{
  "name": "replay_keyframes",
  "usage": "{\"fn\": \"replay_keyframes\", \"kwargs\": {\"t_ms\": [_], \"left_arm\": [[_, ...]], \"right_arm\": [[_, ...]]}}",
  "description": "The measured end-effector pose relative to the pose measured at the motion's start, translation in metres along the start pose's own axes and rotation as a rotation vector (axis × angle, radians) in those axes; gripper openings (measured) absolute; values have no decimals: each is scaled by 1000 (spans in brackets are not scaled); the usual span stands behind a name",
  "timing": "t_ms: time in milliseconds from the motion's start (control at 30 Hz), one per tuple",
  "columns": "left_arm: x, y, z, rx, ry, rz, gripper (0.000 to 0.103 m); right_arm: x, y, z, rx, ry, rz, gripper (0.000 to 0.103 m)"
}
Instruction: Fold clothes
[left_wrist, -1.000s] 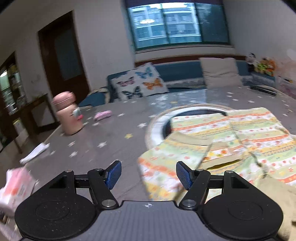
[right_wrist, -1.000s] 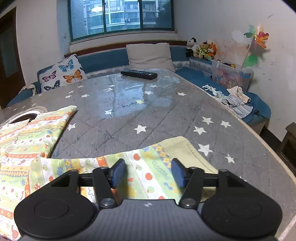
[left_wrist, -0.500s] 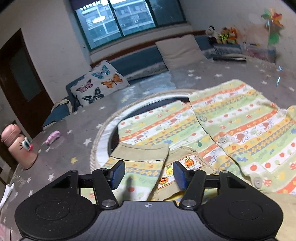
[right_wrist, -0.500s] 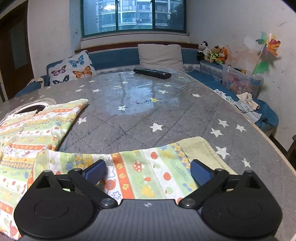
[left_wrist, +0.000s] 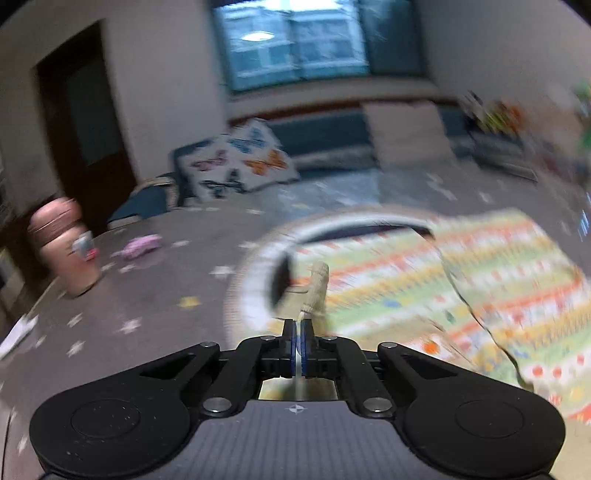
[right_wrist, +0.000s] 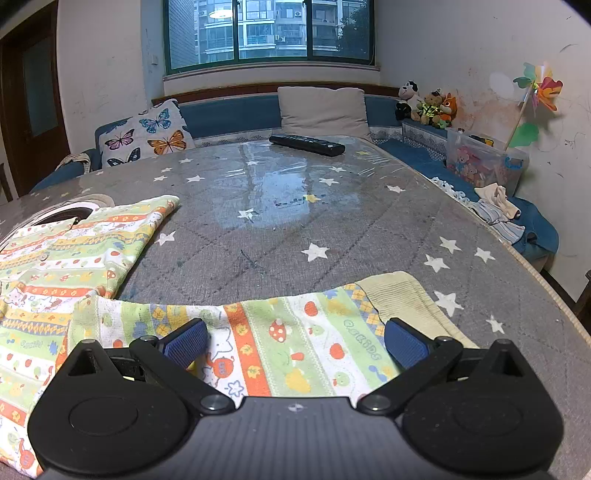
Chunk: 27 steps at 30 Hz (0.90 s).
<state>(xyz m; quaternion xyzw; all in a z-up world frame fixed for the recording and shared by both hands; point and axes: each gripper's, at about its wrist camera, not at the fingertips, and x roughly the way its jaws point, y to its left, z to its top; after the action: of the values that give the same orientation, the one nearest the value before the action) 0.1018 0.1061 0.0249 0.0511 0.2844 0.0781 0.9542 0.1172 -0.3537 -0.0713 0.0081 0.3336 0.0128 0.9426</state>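
Sleeve cuff (left_wrist: 318, 284) sits clenched in the left hand-held gripper (left_wrist: 297, 345); the right hand-held gripper (right_wrist: 293, 341) stands released over the other sleeve (right_wrist: 295, 343) on the bench (right_wrist: 295, 221).

The garment (right_wrist: 74, 266) lies spread on the table (right_wrist: 332, 221), toward its left side in the right wrist view. One sleeve (right_wrist: 295, 343) extends rightward along the near edge, its cuff (right_wrist: 402, 299) at the right end. The remote (right_wrist: 306, 144) lies at the far edge, before the bench cushion (right_wrist: 323, 110). The butterfly pillow (right_wrist: 147, 134) stands behind the table, left of that cushion. In the blurred left wrist view, the bottle (left_wrist: 64, 251) stands at the table's left, well apart from the garment.
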Motion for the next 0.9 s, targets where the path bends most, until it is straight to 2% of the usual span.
{"fn": "replay_keyframes", "kwargs": {"t_ms": [167,300,367,600,633,667,733,833,900], "left_arm": [[-36,53,-10,-142,-46,108,1],[-52,92,-28,-235,-19,200,1],[-54,99,-35,-256,11,179,1],[-50,48,-30,-105,1,30,6],[-47,38,-29,-84,-1,7,12],[-44,28,-27,-60,-2,-9,24],[-36,7,-22,-12,-6,-42,37],[-20,-21,-18,75,-8,-102,38],[-8,-40,-16,131,-2,-116,38]], "right_arm": [[0,1,0,-3,1,-3,103],[0,1,0,-5,2,-5,103],[0,2,0,-6,2,-7,103],[1,2,0,-7,2,-8,103],[1,2,0,-7,2,-8,103],[1,2,0,-7,2,-8,103],[1,2,0,-7,2,-8,103],[1,2,-1,-7,1,-7,103],[1,2,-1,-6,0,-7,103]]}}
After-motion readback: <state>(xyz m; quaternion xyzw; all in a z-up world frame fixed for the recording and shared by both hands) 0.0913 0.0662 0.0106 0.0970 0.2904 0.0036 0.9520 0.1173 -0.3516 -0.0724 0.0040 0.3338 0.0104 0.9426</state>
